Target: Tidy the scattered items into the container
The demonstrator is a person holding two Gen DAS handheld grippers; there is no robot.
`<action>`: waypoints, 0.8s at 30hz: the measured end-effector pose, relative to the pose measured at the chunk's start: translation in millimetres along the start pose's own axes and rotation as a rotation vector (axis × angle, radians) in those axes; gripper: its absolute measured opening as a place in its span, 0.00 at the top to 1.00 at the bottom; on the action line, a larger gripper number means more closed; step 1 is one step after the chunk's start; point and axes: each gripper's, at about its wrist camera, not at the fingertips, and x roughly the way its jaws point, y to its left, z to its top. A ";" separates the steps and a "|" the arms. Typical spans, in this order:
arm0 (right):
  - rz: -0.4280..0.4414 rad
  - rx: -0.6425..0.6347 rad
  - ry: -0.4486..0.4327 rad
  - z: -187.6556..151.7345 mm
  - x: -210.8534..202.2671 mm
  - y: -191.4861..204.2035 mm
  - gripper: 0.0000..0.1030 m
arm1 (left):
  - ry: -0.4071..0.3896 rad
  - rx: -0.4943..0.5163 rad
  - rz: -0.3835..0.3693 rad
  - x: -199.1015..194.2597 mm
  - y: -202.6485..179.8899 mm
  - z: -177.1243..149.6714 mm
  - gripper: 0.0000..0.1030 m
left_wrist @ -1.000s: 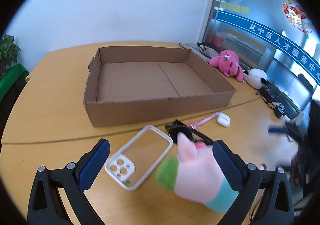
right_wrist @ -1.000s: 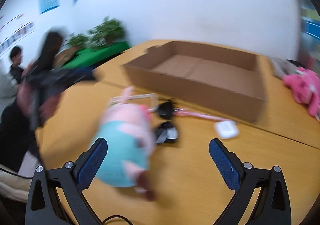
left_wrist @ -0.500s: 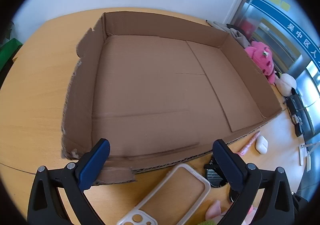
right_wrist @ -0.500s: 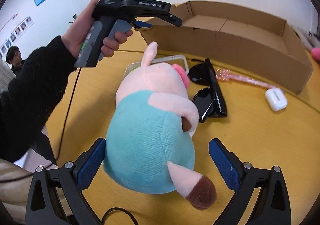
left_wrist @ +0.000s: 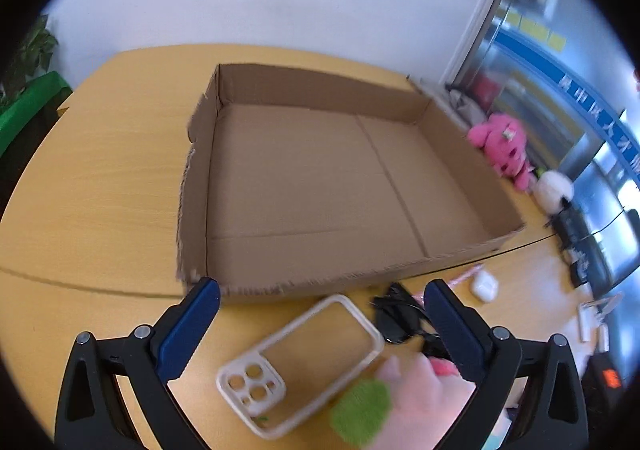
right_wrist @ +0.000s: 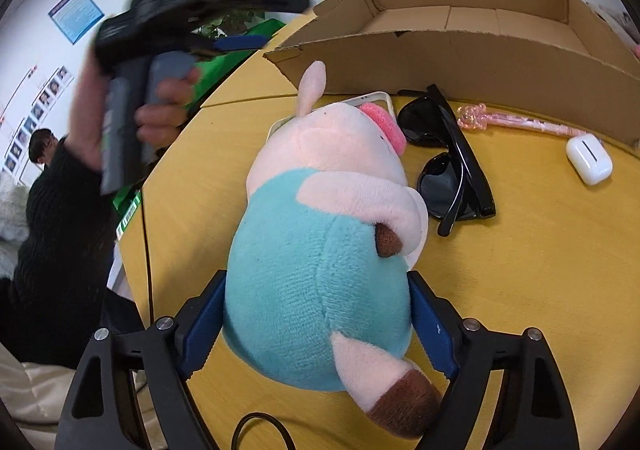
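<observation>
A plush pig in a teal dress lies on the wooden table. My right gripper straddles its body; the jaws are closing and both blue pads touch the teal sides. Beyond it lie black sunglasses, a pink wand pen and a white earbud case. The empty cardboard box stands behind them. My left gripper hangs open above a clear phone case in front of the box, with nothing between its fingers. The pig's head shows blurred at the lower right.
A pink plush toy and a white one sit on the table right of the box. Cables and devices lie at the right edge. A potted plant stands far left. A person sits beyond the table.
My left gripper drew back from over the box, bringing the phone case and pig into view. My right gripper sank around the pig and its jaws narrowed onto the teal body.
</observation>
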 end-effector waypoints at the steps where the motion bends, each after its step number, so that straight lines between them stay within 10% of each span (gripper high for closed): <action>1: 0.003 0.018 -0.003 -0.7 0.5 -0.3 0.14 | -0.004 -0.011 -0.019 -9.0 -4.2 -7.5 0.02; 14: -0.038 0.002 0.010 -4.3 15.0 26.7 0.14 | 0.215 -0.178 -0.270 19.2 -21.1 -104.5 0.02; 24: -0.051 -0.027 -0.010 -9.4 13.5 38.5 0.23 | 0.203 -0.126 -0.257 18.5 -32.0 -106.3 0.20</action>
